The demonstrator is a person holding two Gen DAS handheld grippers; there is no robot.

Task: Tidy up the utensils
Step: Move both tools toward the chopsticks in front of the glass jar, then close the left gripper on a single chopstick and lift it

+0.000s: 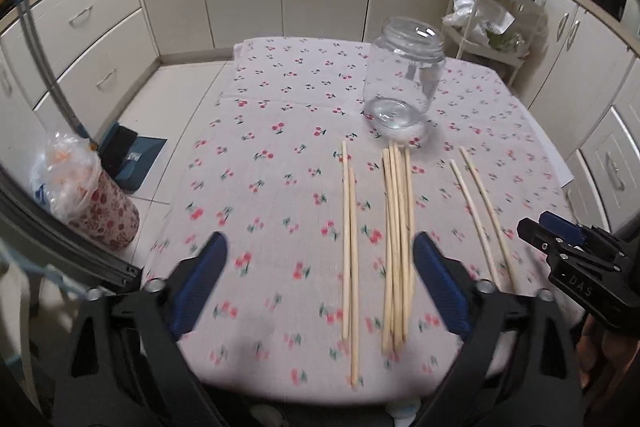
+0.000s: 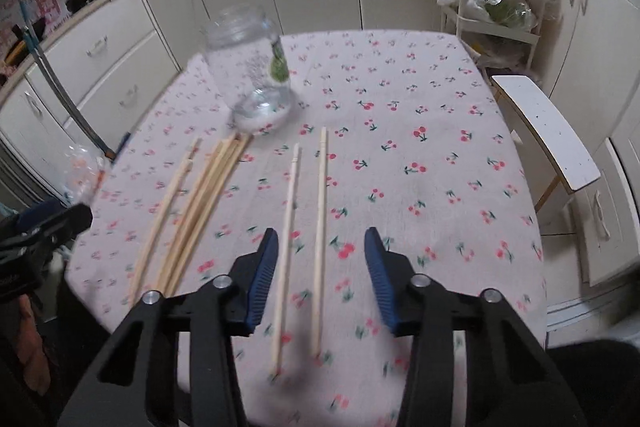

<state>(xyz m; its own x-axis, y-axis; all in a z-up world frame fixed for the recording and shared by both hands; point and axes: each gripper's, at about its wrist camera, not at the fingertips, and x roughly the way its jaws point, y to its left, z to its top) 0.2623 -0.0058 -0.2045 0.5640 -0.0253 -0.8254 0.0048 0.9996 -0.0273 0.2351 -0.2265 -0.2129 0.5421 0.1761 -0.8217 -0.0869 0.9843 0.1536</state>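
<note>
the right gripper point(image 2: 320, 279) hangs released over the pale chopstick pair point(image 2: 304, 247), whose long axis runs up-frame toward the glass jar point(image 2: 256, 75) at upper left. the left gripper point(image 1: 320, 283), also released, straddles the other chopsticks point(image 1: 396, 247).

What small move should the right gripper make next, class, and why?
Probably lower the open right gripper onto the pale chopstick pair lying between its fingers: the glass jar stands empty, and every chopstick lies flat on the tablecloth.
</note>
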